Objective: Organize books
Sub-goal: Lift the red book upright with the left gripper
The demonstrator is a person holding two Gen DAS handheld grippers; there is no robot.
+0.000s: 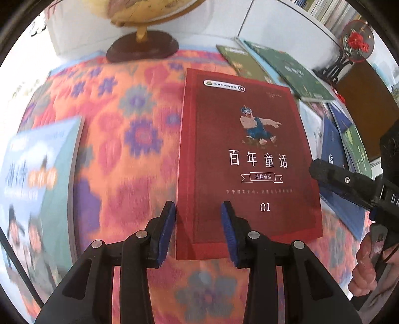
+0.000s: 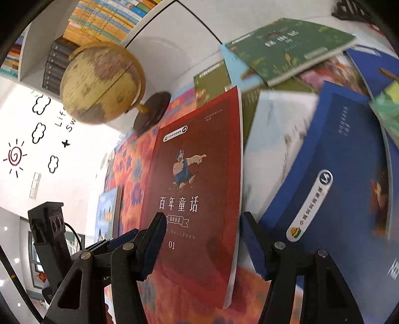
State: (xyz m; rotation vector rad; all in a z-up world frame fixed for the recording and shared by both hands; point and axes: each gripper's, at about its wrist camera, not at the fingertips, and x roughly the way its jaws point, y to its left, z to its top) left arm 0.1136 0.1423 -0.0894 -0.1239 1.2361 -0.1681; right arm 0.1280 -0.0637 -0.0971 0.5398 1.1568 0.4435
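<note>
- On the flowered quilt (image 1: 129, 119), near the middle, a red storybook (image 1: 249, 159) lies flat, cover up, clear of the other books.
- Its long axis runs from the near edge toward the far wall, spine on the left; the title reads upright from the near side, with the "01" end closest.
- Beyond it stands a globe (image 1: 142, 15) on a dark wooden base; a light blue picture book (image 1: 37, 189) lies well to the left, and a loose heap of blue and green books (image 1: 294, 72) sprawls on the right.
- Left gripper (image 1: 198, 231) hovers over the red book's near left corner, its jaws apart by a modest gap that straddles the spine edge; the pads press on nothing.
- Right gripper (image 2: 203, 245) hangs over the near right edge with jaws wider apart, holding nothing.
- Risk, as I judge it: the book lies flush on soft cloth, so a closing pad may catch quilt fabric with the cover, or pinch only the cover and let the pages fan open.
- A push from the right could also shove the red book sideways, or nudge the blue book (image 2: 336, 174) just beside it.
</note>
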